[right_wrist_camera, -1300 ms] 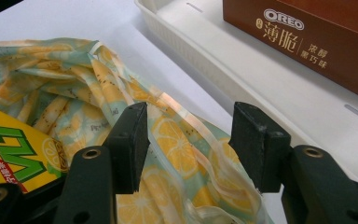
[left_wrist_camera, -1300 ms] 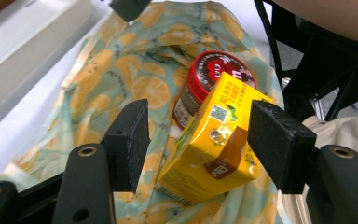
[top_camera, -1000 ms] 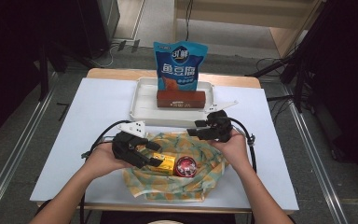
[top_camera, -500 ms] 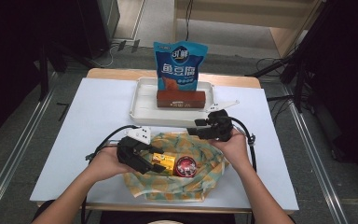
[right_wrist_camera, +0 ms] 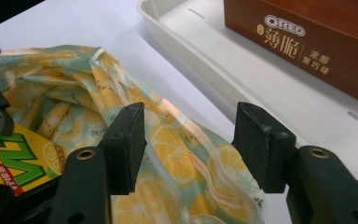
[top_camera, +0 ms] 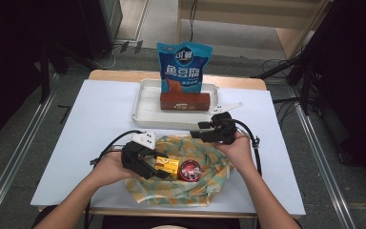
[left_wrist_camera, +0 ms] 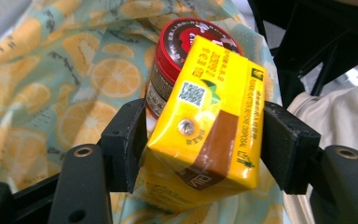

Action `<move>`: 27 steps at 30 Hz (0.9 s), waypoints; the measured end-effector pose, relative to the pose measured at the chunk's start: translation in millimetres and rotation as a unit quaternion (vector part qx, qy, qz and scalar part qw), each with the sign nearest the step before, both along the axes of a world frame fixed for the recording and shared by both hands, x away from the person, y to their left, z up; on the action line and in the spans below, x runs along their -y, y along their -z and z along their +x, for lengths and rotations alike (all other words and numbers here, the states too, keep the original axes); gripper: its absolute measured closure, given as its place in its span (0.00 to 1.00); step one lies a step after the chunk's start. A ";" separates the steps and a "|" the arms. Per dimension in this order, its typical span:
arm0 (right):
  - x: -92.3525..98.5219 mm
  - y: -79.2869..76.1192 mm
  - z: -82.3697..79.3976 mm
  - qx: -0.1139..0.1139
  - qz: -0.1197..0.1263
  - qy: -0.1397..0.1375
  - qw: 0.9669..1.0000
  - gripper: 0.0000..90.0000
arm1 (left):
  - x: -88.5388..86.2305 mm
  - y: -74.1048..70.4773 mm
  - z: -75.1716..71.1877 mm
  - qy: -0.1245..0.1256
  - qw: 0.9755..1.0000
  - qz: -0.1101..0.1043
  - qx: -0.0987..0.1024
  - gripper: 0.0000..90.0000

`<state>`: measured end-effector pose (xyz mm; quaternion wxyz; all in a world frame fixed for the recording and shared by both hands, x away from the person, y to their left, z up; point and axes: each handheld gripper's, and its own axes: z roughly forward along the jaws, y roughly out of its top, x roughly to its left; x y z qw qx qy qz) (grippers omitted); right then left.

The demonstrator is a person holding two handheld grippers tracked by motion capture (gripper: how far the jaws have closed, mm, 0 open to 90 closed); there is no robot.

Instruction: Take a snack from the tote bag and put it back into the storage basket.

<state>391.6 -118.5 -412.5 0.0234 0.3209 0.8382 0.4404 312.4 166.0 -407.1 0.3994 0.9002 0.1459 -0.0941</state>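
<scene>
Two hand-held grippers, left [left_wrist_camera: 200, 144] clamping yellow drink carton [left_wrist_camera: 209, 121], right [right_wrist_camera: 191, 144] apart over lemon-print cloth [right_wrist_camera: 177, 154], OREO box [right_wrist_camera: 307, 42] in tray [right_wrist_camera: 242, 79]

The yellow carton [left_wrist_camera: 209, 126] covers much of the red can [left_wrist_camera: 186, 60] behind it in the left gripper view, and its lower end runs off the bottom edge there. In the right gripper view the brown Oreo box [right_wrist_camera: 307, 42] is cut by the top and right edges. From above, the blue snack bag [top_camera: 183, 64] hides the back wall of the white tray [top_camera: 145, 102]; the can's label is too small to read.
</scene>
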 end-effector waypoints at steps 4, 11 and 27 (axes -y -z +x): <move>-2.5 1.7 -0.1 -0.004 0.001 -0.007 1.000 0.50 | 2.5 3.4 0.2 0.004 1.000 0.010 0.006 0.42; -2.8 4.1 1.4 -0.010 -0.005 -0.003 1.000 0.50 | 3.6 5.4 1.6 0.000 1.000 0.014 -0.012 0.43; -2.5 5.0 2.1 -0.005 -0.001 0.000 1.000 0.50 | -1.9 -1.5 1.6 -0.018 0.999 0.024 0.023 0.55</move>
